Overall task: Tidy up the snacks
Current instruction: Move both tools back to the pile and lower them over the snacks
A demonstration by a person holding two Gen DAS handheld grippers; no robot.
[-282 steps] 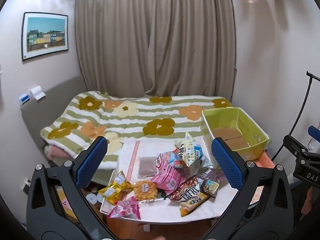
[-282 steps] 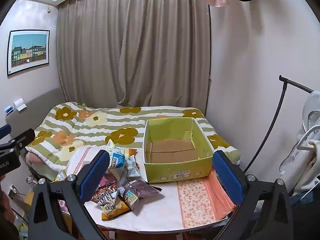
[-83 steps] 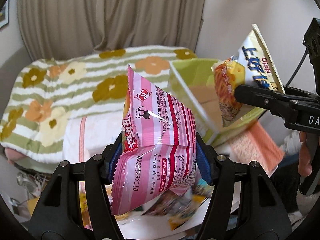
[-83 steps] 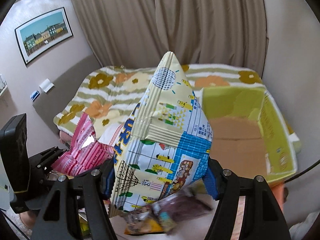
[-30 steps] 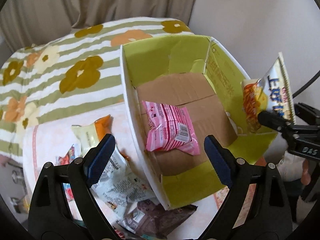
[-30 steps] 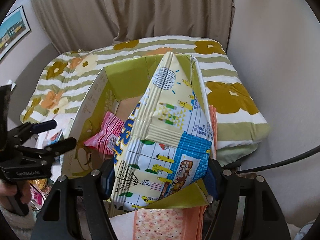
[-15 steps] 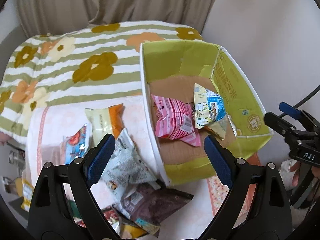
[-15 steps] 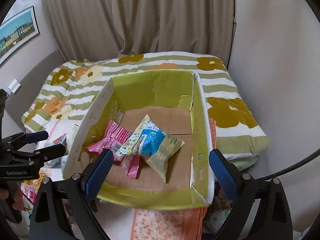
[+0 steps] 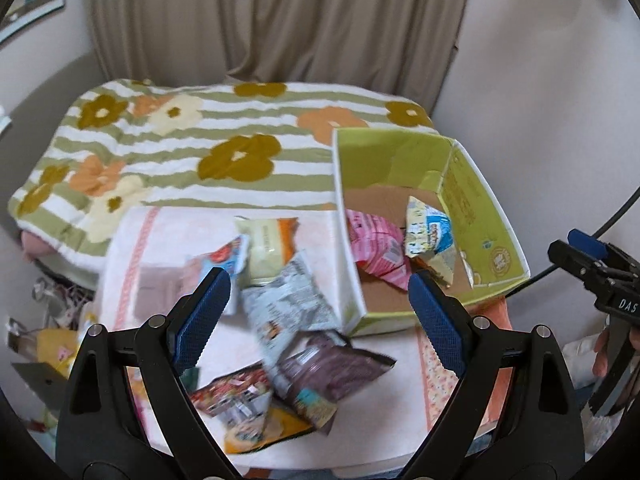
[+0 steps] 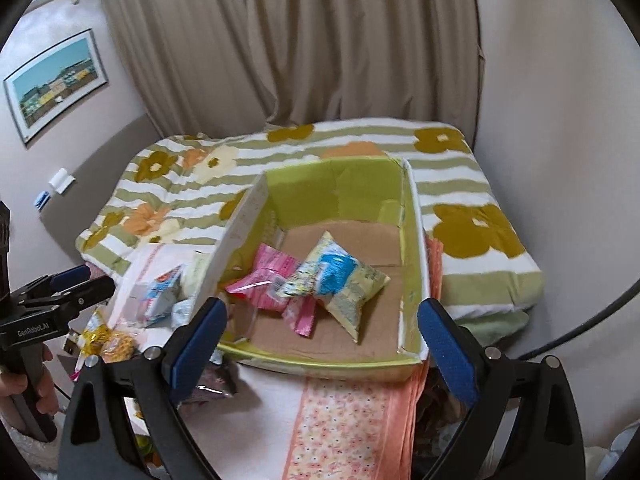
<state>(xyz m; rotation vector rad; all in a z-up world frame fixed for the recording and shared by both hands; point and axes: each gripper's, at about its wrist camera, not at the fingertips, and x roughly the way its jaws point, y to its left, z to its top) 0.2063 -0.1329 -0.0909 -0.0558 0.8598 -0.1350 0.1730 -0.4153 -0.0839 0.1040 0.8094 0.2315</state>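
A green cardboard box stands on the right of a small table. A pink snack bag and a blue and yellow snack bag lie inside it. Several loose snack bags lie on the table left of the box: a grey one, a dark brown one, a pale one with an orange edge. My left gripper is open and empty above the loose bags. My right gripper is open and empty over the box's near wall.
A bed with a green striped flower blanket lies behind the table. Curtains hang behind it. The wall is close on the right. A floral cloth covers the table's near right part. Clutter lies on the floor at left.
Both grippers have pulled back from the box. The left wrist view has swung left toward the loose bags. The two bags stay in the box.
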